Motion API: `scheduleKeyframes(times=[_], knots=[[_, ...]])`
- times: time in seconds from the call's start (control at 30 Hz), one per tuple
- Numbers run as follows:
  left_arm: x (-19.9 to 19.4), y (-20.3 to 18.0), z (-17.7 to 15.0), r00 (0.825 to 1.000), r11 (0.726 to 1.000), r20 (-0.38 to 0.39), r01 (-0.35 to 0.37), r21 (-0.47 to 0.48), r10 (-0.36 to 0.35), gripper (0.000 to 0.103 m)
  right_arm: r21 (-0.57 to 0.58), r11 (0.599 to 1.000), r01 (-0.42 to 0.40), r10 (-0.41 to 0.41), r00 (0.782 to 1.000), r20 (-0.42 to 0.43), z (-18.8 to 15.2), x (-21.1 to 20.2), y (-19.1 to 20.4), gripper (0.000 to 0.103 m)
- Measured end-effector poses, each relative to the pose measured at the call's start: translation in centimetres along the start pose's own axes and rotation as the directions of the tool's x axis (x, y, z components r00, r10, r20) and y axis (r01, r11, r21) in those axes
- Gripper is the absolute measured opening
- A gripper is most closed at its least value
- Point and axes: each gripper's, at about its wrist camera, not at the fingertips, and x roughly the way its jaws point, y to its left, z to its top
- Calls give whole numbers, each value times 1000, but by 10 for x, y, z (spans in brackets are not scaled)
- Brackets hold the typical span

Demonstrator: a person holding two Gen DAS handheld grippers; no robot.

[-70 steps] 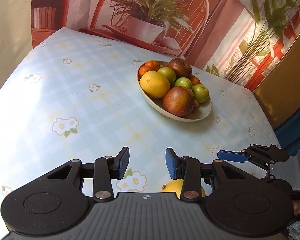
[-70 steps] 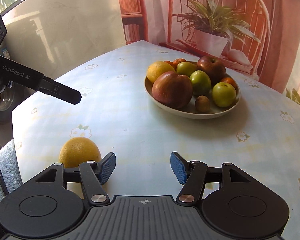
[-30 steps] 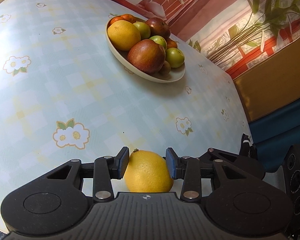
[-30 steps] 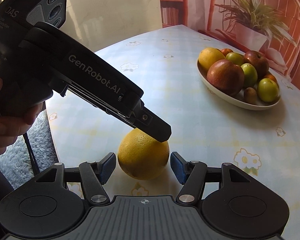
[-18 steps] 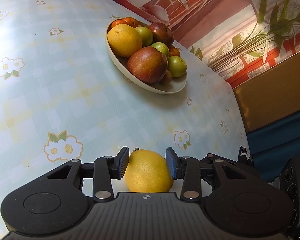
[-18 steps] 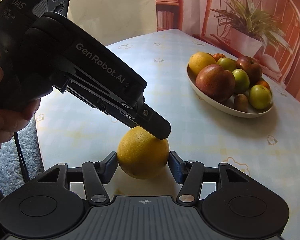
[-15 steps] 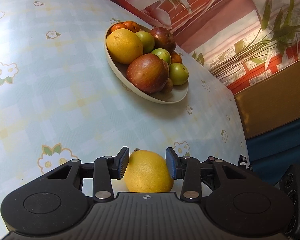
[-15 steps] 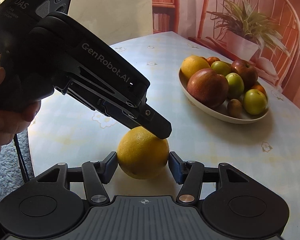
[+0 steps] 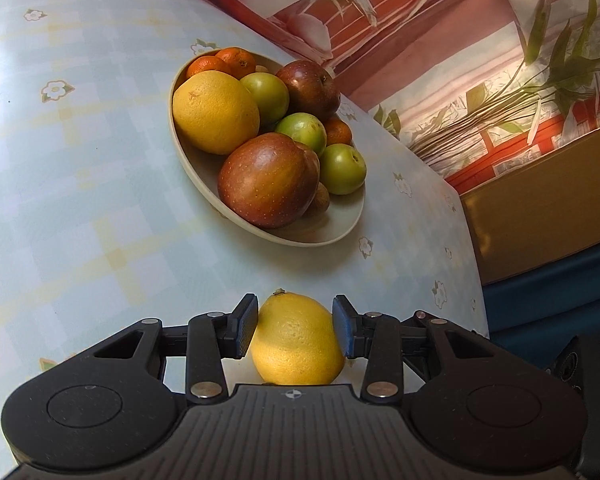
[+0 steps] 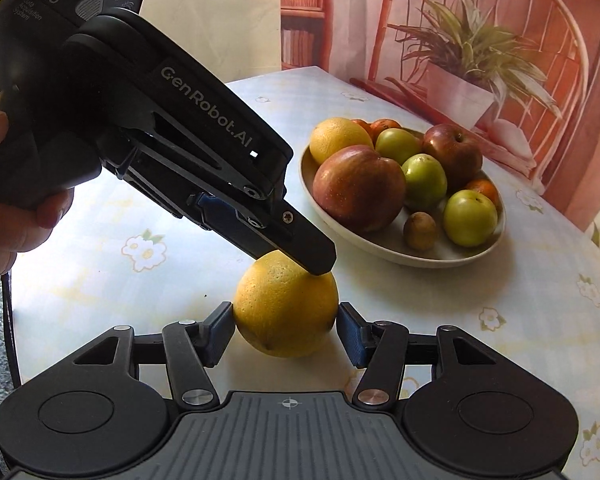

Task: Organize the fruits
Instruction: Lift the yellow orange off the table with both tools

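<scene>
A large yellow citrus fruit [image 9: 296, 340] sits between the fingers of both grippers. My left gripper [image 9: 295, 326] is shut on it; the pads touch both its sides. In the right wrist view the same fruit [image 10: 286, 312] lies between my right gripper's [image 10: 286, 330] pads, which press its sides, and the left gripper's finger [image 10: 300, 248] lies across its top. The fruit is lifted just above the table. A beige bowl [image 9: 340, 224] ahead holds another yellow citrus [image 9: 215, 112], red apples, green fruits, small oranges and a brown kiwi [image 10: 420, 230].
The table wears a pale blue flowered cloth [image 9: 80, 220]. A printed backdrop with a potted plant [image 10: 468, 60] stands behind the bowl [image 10: 400, 256]. The table edge drops off at the right in the left wrist view [image 9: 480, 300]. A hand [image 10: 16, 220] holds the left gripper.
Both grippers have carried the yellow citrus toward the bowl, which looms larger now. The right gripper's pads have closed in against the fruit.
</scene>
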Motion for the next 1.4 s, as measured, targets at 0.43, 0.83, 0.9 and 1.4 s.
scheduleKeyframes(times=[0.43, 0.83, 0.9, 1.4], knots=[[-4, -27, -14, 994, 987, 43, -100, 124, 96, 44, 80, 996, 27, -25, 999, -25, -4, -24, -2, 51], [-6, -10, -8, 1000, 999, 10, -3, 40, 3, 43, 125, 992, -8, 7, 1000, 10, -21, -21, -2, 44], [-4, -8, -7, 1000, 999, 11, 1, 38, -1, 43, 117, 993, -5, 4, 1000, 13, -22, -22, -1, 44], [6, -6, -10, 1000, 998, 6, 18, 58, -18, 44, 145, 989, 9, -16, 999, 45, -24, -21, 0, 46]])
